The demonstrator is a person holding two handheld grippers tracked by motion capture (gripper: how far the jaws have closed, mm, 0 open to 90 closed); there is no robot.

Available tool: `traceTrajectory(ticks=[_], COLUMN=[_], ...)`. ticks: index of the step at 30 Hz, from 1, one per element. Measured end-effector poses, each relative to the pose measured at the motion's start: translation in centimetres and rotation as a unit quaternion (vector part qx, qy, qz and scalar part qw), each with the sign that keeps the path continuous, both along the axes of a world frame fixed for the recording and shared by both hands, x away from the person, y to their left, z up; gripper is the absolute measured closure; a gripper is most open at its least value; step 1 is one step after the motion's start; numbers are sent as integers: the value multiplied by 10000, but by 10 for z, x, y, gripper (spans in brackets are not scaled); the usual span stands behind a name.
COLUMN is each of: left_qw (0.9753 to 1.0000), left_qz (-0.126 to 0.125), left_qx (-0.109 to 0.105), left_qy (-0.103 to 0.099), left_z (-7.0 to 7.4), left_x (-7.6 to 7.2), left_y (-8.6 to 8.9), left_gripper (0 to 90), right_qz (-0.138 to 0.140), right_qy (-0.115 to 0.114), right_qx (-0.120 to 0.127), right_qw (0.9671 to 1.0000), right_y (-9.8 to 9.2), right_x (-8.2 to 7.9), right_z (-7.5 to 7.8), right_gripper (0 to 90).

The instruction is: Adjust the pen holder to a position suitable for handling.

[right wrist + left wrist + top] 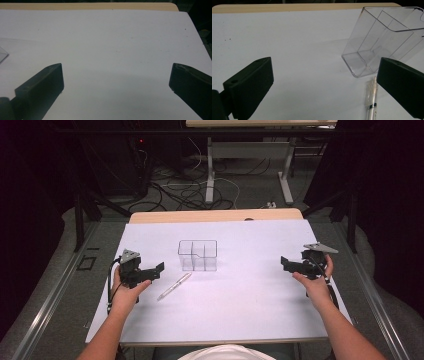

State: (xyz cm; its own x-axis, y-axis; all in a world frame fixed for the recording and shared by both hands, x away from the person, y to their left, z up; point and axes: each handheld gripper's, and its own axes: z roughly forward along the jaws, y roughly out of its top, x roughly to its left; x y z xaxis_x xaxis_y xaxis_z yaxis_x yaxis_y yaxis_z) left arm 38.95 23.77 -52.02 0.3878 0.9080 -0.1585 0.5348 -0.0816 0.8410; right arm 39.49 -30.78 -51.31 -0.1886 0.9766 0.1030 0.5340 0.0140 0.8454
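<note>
Person: a white-clad torso (pixel 224 353) at the bottom edge of the high view, bare forearms reaching up onto the table from either side.
Left hand (pixel 126 292): grips the left gripper (pixel 156 269) near the left edge of the white sheet, cable hanging off the handle toward the table's edge.
Left gripper fingers (pixel 249 85): wide apart with nothing between them — in the left gripper view only bare white surface fills the gap, and the pen shows just inside the right-hand finger.
Pen (pixel 174 286): a slim, clear-and-white pen lying flat on the table, slanted, just to the right of the left gripper and in front of the clear container; in the left gripper view its upper end (pixel 372 87) points at the container's near corner, close to it, whether touching I cannot tell.
Clear container (pixel 198 255): a transparent plastic organiser with inner dividers, standing upright near the middle of the table, nothing seen inside it.
Right hand (pixel 315 282): holds the right gripper (pixel 286 264) near the right edge of the sheet, well apart from the pen and the container.
Right gripper fingers (pixel 41 87): spread wide and holding nothing — bare white surface between them in the right gripper view.
Table (pixel 240 305): covered by a white sheet, a strip of light wood showing along the far edge.
Background: dark floor with tangled cables (pixel 190 192) and the legs of another table (pixel 210 170) beyond.
</note>
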Motion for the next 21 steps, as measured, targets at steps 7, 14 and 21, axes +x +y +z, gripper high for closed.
traceTrajectory(ticks=[7,14,21], left_qw=[10000,9998,9996], left_qz=[28,130,200], left_qx=[-69,-106,-124], left_qy=[23,-54,-143], left_z=[1,8,17], left_x=[7,13,22], left_y=[-5,-9,-17], left_gripper=[8,61,150], right_qz=[19,85,95], right_qy=[57,98,72], right_qx=[90,89,156], right_qw=[9999,9999,9998], right_y=[4,8,7], right_x=[0,0,-1], right_z=[-1,-2,-1], right_gripper=[0,0,0])
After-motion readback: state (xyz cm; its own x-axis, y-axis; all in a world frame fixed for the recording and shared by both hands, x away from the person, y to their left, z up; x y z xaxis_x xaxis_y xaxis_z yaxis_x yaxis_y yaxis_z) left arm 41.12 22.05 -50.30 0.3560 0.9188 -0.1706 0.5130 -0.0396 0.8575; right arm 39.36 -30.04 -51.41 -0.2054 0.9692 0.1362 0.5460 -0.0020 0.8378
